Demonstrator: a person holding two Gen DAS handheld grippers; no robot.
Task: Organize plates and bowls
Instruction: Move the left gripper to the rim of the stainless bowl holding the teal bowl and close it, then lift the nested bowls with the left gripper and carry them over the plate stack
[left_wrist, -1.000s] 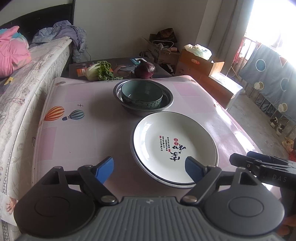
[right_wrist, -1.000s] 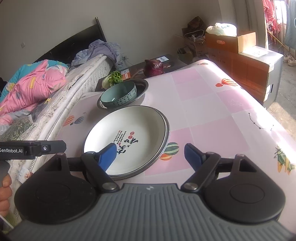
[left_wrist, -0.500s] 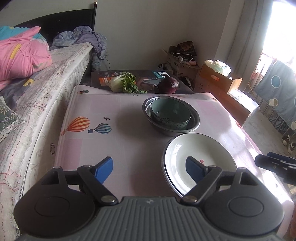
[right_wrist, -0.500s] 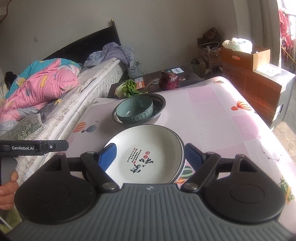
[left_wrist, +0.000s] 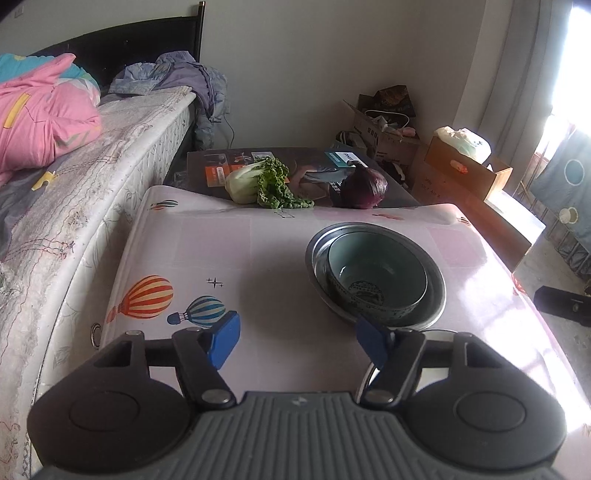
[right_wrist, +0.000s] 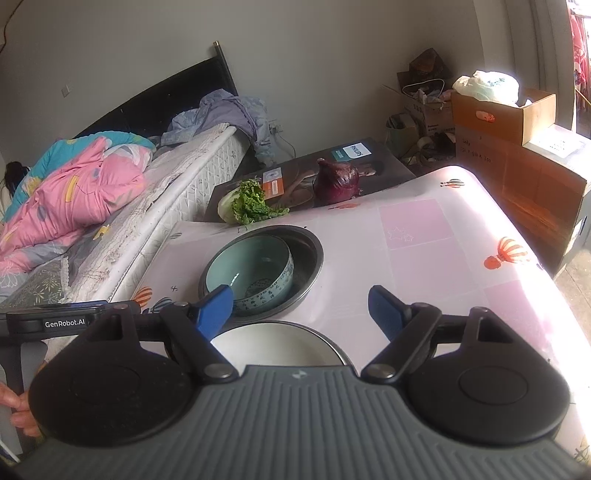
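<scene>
A teal patterned bowl (left_wrist: 376, 280) (right_wrist: 251, 273) sits inside a steel basin (left_wrist: 436, 280) (right_wrist: 306, 254) on the pink balloon-print table (left_wrist: 277, 251). The white plate (right_wrist: 277, 347) lies nearer, half hidden under my right gripper's body; the left wrist view hardly shows it. My left gripper (left_wrist: 298, 343) hovers just short of the basin. Its jaws are closing and only table shows between them. My right gripper (right_wrist: 300, 312) stands open above the plate's far rim, its left fingertip (right_wrist: 216, 308) over the bowl's near edge. A hand (right_wrist: 22, 406) holds the left gripper's body (right_wrist: 55, 321).
A green cabbage (left_wrist: 258, 182) and a purple cabbage (left_wrist: 364, 188) lie on a dark board beyond the table's far edge. A bed with pink bedding (left_wrist: 40, 122) runs along the left. Cardboard boxes (right_wrist: 517, 122) stand at the right.
Both grippers have moved toward the bowl and basin. The plate has slid from mid-view to under them. The left jaws are narrower than before.
</scene>
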